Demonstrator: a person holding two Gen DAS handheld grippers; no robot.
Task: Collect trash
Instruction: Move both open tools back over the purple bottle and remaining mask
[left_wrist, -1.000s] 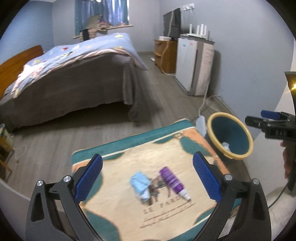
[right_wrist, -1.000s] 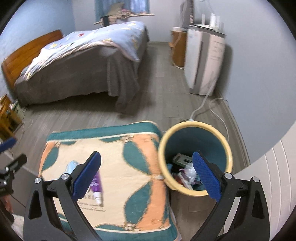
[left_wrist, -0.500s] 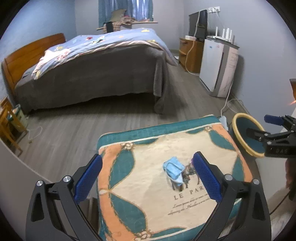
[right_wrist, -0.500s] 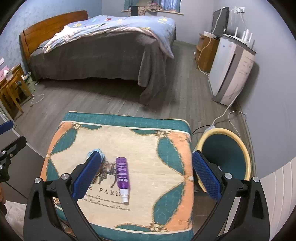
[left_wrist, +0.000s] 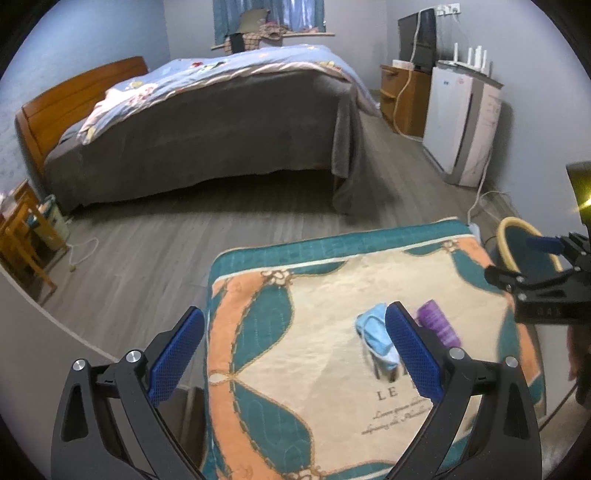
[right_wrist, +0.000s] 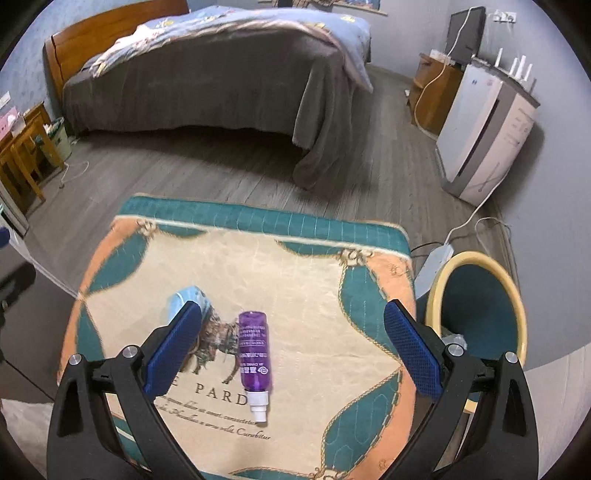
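The right gripper (right_wrist: 291, 347) is hovering above the patterned mat (right_wrist: 314, 288), jaws spread wide and gripping nothing, touching nothing. Between its blue pads (right_wrist: 173, 343) the purple spray bottle (right_wrist: 253, 350) is lying on its side near the mat's near edge, white nozzle pointing toward the camera. The left gripper (left_wrist: 293, 354) is likewise standing wide open and empty, hanging over the mat's left edge, with its right pad (left_wrist: 412, 354) covering part of what lies beyond.

Just past that pad, the crumpled blue face mask (left_wrist: 373, 336) is sitting around the middle of the mat, beside the bottle (left_wrist: 437, 326) and apart from it by a narrow strip of fabric. In the right wrist view the mask (right_wrist: 184, 295) is peeking out behind the left pad.

Judging by its look, the bottle is light, rigid plastic and probably smooth, so it is likely to roll or slip; closing across the middle of the barrel, at right angles to its length, seems the safest hold. The mask is looking soft and nearly weightless; it should flatten under the pads, so pinching the bunched centre rather than a loose edge or ear loop seems best.

Off the mat's right edge, the yellow-rimmed bin (right_wrist: 480, 306) is waiting on the floor, with some rubbish showing low inside. Farther off, the bed (right_wrist: 221, 74) is filling the far side of the room.
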